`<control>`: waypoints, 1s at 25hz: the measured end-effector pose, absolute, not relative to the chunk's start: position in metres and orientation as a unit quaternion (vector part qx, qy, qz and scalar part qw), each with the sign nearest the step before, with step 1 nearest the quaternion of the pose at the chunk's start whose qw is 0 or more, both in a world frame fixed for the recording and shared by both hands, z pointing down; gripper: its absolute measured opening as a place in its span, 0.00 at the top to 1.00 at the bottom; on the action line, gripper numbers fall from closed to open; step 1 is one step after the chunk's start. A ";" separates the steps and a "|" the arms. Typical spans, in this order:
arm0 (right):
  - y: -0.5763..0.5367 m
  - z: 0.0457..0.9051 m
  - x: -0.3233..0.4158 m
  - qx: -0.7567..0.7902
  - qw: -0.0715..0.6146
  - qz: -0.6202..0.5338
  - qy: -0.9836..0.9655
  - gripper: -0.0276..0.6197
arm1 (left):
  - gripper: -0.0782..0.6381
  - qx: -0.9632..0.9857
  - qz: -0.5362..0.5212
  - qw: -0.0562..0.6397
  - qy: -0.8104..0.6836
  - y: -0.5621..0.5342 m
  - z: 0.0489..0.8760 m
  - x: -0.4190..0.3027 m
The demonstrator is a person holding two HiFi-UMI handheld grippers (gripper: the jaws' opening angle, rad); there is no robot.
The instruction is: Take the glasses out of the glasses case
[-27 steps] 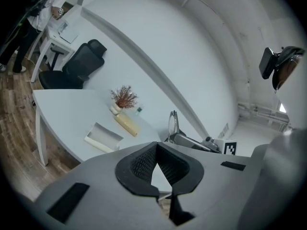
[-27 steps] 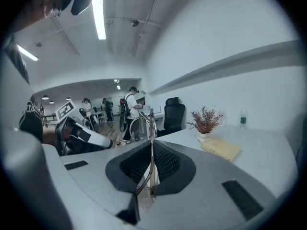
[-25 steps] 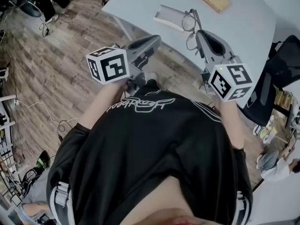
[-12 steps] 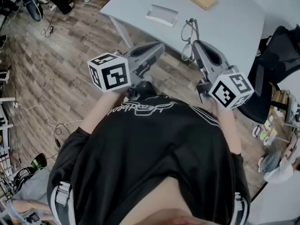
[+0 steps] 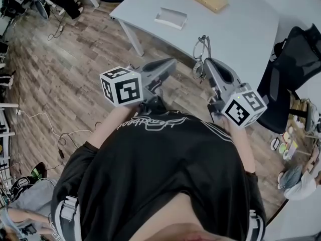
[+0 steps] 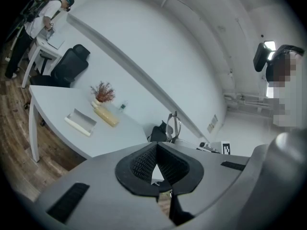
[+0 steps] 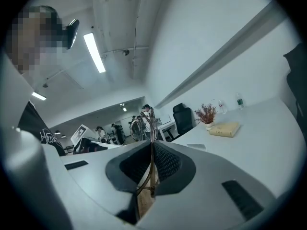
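Right gripper (image 5: 205,63) jaws pinched shut on the glasses (image 5: 200,51), left gripper (image 5: 172,63) jaws closed together on nothing, glasses case (image 5: 171,18) lay on the table (image 5: 241,24)

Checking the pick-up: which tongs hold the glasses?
The right tongs: the glasses are clamped between their jaws, while the left tongs are shut on nothing.

Glasses (image 5: 199,59) seemingly over the table (image 5: 235,24) edge, case (image 5: 171,18) behind.
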State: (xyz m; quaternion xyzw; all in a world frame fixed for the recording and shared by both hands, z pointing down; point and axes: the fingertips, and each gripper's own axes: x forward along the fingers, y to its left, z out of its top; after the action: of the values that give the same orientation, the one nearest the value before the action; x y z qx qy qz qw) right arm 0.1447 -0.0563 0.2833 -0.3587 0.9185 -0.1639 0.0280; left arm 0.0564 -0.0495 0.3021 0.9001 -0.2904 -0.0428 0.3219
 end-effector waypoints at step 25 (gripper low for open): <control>-0.014 0.296 0.131 -0.330 0.020 -0.187 0.925 0.93 | 0.88 0.889 -0.044 0.322 -0.322 -0.007 0.302 0.040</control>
State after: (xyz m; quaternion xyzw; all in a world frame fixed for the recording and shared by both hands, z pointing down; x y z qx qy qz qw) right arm 0.1306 -0.0142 0.2959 -0.3304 0.9249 -0.1869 0.0202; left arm 0.0401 -0.0072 0.3018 0.8891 -0.3223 -0.0443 0.3221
